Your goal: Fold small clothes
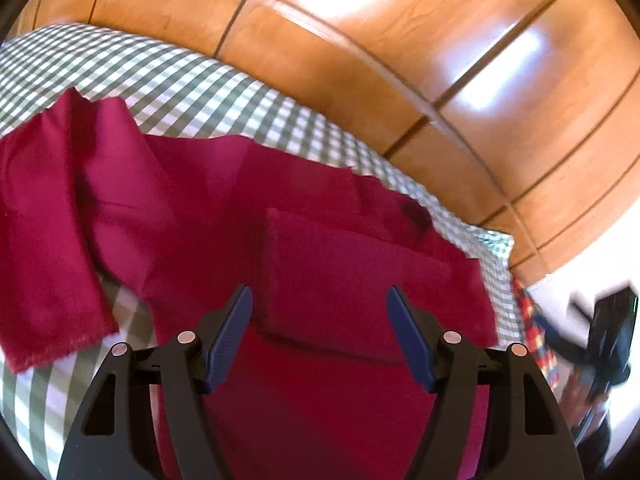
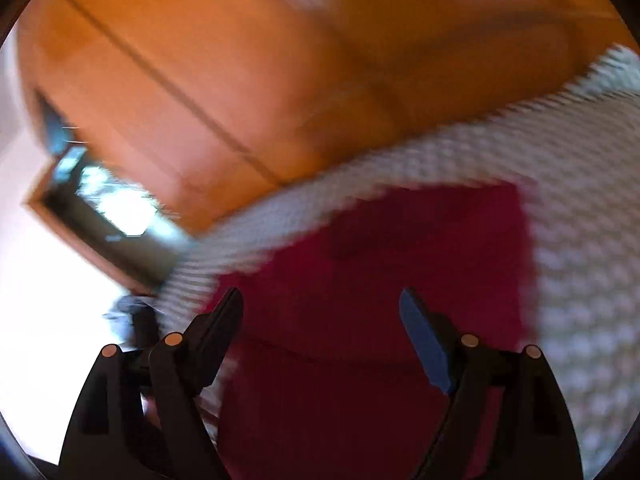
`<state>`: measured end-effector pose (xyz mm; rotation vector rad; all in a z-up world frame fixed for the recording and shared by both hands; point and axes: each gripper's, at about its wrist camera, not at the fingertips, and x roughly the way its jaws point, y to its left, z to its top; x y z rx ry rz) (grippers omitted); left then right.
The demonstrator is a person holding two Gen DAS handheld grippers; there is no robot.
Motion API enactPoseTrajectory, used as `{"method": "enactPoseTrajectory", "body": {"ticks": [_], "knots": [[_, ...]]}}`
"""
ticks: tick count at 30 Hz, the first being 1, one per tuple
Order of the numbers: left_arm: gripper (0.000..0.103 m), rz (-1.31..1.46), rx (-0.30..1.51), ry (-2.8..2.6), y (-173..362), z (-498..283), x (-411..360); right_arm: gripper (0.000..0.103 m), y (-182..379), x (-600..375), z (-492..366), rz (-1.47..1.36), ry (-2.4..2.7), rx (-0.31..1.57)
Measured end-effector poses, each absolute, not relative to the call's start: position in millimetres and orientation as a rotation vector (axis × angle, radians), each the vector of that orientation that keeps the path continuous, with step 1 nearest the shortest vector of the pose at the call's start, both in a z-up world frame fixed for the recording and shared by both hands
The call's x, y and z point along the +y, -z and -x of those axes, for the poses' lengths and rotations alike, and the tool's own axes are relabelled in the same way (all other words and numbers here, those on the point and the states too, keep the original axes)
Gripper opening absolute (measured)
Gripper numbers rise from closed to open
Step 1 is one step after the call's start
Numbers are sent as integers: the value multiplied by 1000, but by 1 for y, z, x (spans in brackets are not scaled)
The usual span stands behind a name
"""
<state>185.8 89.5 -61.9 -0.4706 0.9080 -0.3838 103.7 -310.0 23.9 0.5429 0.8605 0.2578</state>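
Observation:
A dark red garment (image 1: 192, 208) lies spread on a green-and-white checked cloth (image 1: 168, 84). A sleeve or loose part (image 1: 44, 248) of it hangs off to the left, and a patch pocket (image 1: 344, 280) sits just ahead of my left gripper (image 1: 320, 300). That gripper hovers over the red fabric with its jaws apart and nothing between the blue pads (image 1: 230, 336). In the blurred right wrist view the same red garment (image 2: 420, 264) lies under my right gripper (image 2: 322, 300), which also stands open and holds nothing.
A glossy wooden cabinet front (image 1: 400, 60) rises behind the checked cloth. At the right edge of the left wrist view are a patterned red-and-blue fabric (image 1: 536, 328) and a dark blurred object (image 1: 608, 340). A framed opening (image 2: 100, 204) shows at the left of the right wrist view.

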Motion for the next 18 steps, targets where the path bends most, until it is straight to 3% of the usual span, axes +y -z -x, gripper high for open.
{"method": "enactPoseTrajectory", "body": {"ticks": [3,5,6,7,8,13,16,18], "knots": [[65,456,974,357,80,-206,83,72,7,-330,-81,-435,-105,934],[39,435,1013,354,89,-214,76,70,28,-329,-71,-352,-29,970],[35,414,1026,346,90,-217,72,69,35,-325,-70,-324,-9,983],[18,384,1024,334,89,-219,67,68,40,-322,-70,-307,1,993],[9,358,1021,338,85,-221,64,68,44,-317,-74,-299,4,996],[9,457,880,389,31,-230,80,65,57,-305,-94,-265,46,925],[9,481,812,367,6,-233,93,38,63,-311,-116,-309,99,884],[5,447,804,306,2,-237,99,33,62,-308,-118,-316,117,865]]}}
